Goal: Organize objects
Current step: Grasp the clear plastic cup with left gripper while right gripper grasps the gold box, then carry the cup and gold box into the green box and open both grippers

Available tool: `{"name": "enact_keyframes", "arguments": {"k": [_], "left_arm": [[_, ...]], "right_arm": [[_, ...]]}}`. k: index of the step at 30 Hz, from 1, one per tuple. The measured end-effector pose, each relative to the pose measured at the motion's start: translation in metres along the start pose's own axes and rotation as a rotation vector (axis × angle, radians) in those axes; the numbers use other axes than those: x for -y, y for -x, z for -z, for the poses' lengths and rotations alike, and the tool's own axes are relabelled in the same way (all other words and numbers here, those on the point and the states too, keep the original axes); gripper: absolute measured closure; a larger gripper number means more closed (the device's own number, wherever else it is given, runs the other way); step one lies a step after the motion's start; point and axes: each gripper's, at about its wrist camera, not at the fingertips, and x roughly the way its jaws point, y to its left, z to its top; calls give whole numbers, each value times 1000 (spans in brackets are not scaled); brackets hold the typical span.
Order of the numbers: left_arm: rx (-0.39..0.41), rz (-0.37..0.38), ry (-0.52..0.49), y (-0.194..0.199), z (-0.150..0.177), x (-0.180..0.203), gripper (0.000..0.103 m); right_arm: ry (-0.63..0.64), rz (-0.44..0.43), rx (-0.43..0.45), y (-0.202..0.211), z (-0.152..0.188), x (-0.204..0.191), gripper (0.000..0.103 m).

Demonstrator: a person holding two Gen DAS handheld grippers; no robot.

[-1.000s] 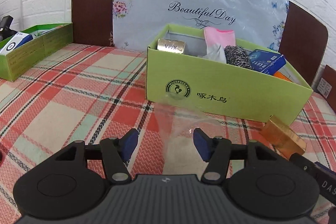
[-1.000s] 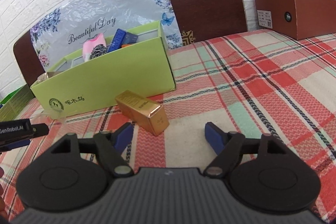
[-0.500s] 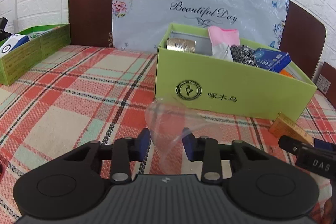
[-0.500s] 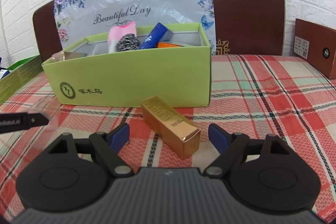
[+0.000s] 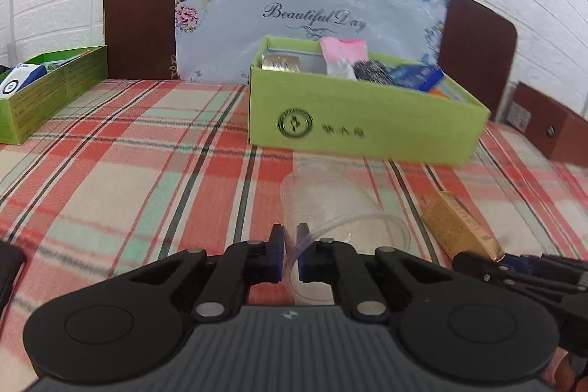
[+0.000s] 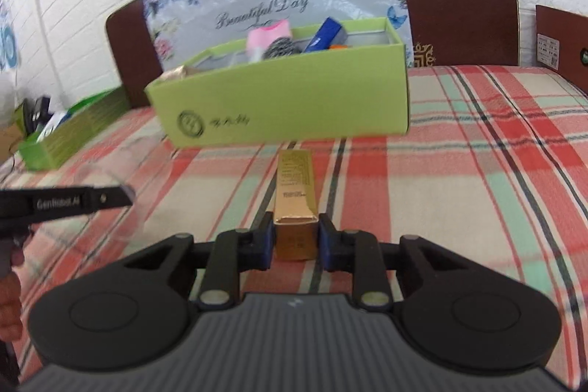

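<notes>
"Beautiful Day" bag [image 5: 312, 13], "GenRobot.AI" left claw [image 5: 290, 239] pinching clear cup [image 5: 338, 204], right claw [image 6: 295, 237] gripping gold box [image 6: 296, 186]

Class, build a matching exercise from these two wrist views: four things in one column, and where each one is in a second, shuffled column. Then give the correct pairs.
Things
1. clear plastic cup
2. gold box
3. pink packet
4. white and blue box

Places
A. in the dark green tray at far left
B. pinched at its rim by the left gripper
C. standing in the light green box
D. clamped between the right gripper's fingers

Pairs: 1-B, 2-D, 3-C, 4-A
</notes>
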Motion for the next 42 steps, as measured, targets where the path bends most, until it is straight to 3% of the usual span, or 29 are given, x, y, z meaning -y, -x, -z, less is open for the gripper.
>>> {"name": "enact_keyframes", "arguments": {"k": [6,9,19,24,27,33,42], "left_arm": [[-33,-19,16,20,29,-5,96],[-33,-28,21,21,29,-7,96],[-28,-14,36,21,29,-12,96],[-32,-4,34,19,29,-14,96],[-32,2,29,19,29,-14,96],[-22,57,2,25,17,-8,97],[83,129,-64,34,-38,11,97]], "right_arm": [[148,16,-20,42,31,-36,77],[178,31,-16,48,34,-46,63],[183,57,-11,43,28,-51,62],[178,64,-15,38,26,-50,64],[162,61,-22,36,24,-48,79],[118,18,-27,39,21,-42,80],[85,-9,104,62,-19,-31,80]]}}
